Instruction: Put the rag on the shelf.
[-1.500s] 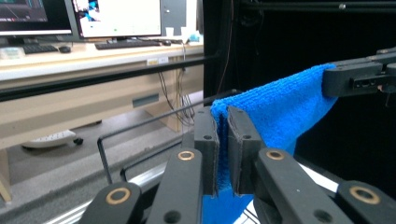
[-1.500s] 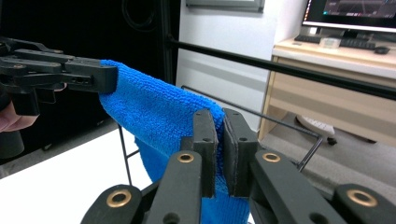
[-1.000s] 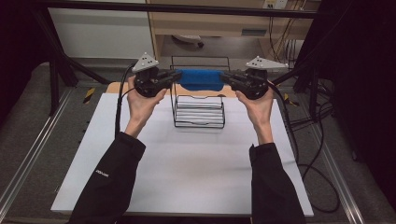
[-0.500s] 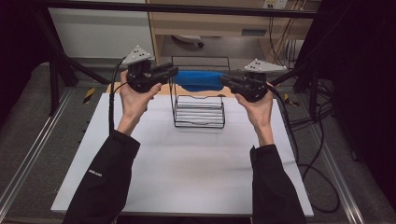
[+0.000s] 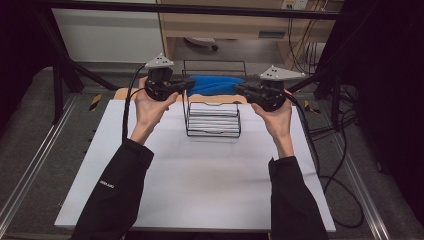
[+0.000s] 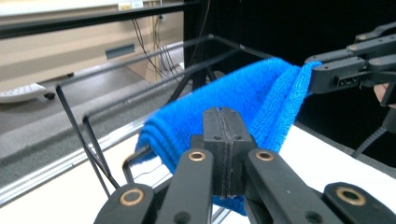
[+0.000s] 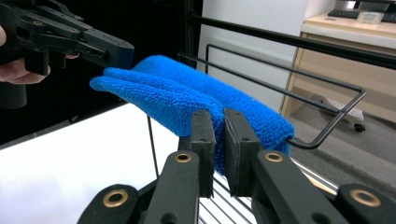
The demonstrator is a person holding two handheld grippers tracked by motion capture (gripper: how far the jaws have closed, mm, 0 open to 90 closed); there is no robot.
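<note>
A blue towel (image 5: pixel 217 85) hangs folded over the top rail of a black wire rack (image 5: pixel 212 125) at the back of the white table. My left gripper (image 5: pixel 191 83) is at the towel's left end. Its jaws have just been closing, and in the left gripper view (image 6: pixel 223 116) the pads meet flush in front of the towel (image 6: pixel 210 93) with no cloth between them. My right gripper (image 5: pixel 237 88) is at the towel's right end. In the right gripper view (image 7: pixel 219 121) its pads stand a narrow slit apart, pinching the edge of the towel (image 7: pixel 163 88).
The rack stands on a white tabletop (image 5: pixel 200 185) with broad bare room in front of it. Cables (image 5: pixel 325 150) trail off the right side. A metal rail (image 5: pixel 30 165) runs along the left, and a dark frame bar crosses the back.
My left gripper rose a little, then came back down beside the towel's left end. The right gripper and the towel have stayed put.
</note>
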